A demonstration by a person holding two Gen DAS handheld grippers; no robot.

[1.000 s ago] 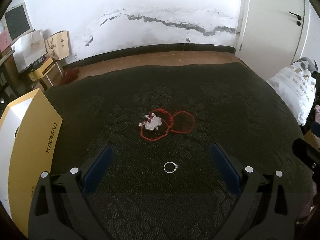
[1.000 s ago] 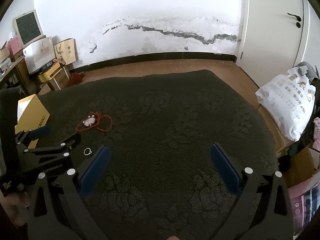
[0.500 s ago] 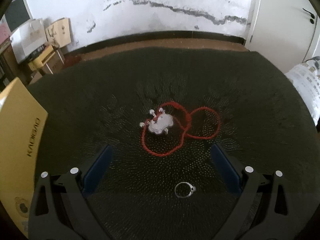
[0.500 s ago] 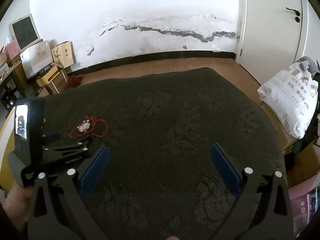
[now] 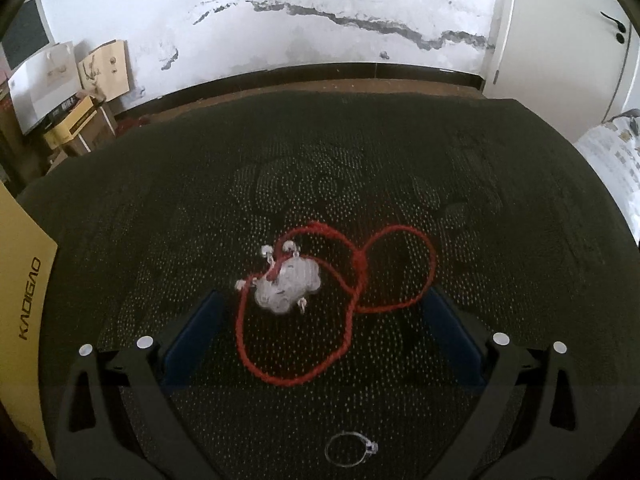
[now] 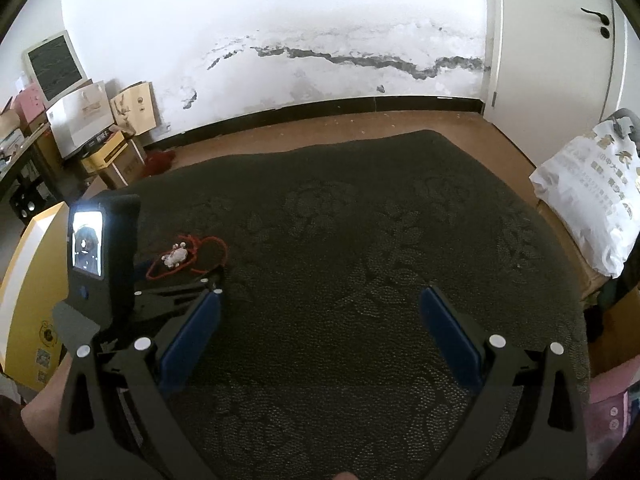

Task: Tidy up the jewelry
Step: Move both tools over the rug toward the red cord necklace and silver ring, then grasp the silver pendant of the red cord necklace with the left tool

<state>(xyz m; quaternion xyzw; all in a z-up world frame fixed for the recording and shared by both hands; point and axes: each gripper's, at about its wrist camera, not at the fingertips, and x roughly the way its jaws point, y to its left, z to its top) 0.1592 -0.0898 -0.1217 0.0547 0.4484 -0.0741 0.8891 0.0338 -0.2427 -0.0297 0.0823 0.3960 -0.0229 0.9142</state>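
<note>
On the dark patterned cloth (image 5: 400, 152), the left gripper (image 5: 320, 308) has been brought forward and lower within the last second: the red cord necklace (image 5: 332, 308) with its pale pendant (image 5: 288, 286) is now framed between the fingers, which are held wide apart and empty, while the silver ring (image 5: 351, 449) has been passed over. The necklace is judged the intended pick. The right gripper (image 6: 320, 312) is held idle, fingers apart. A yellow box (image 5: 22, 312) stands left.
</note>
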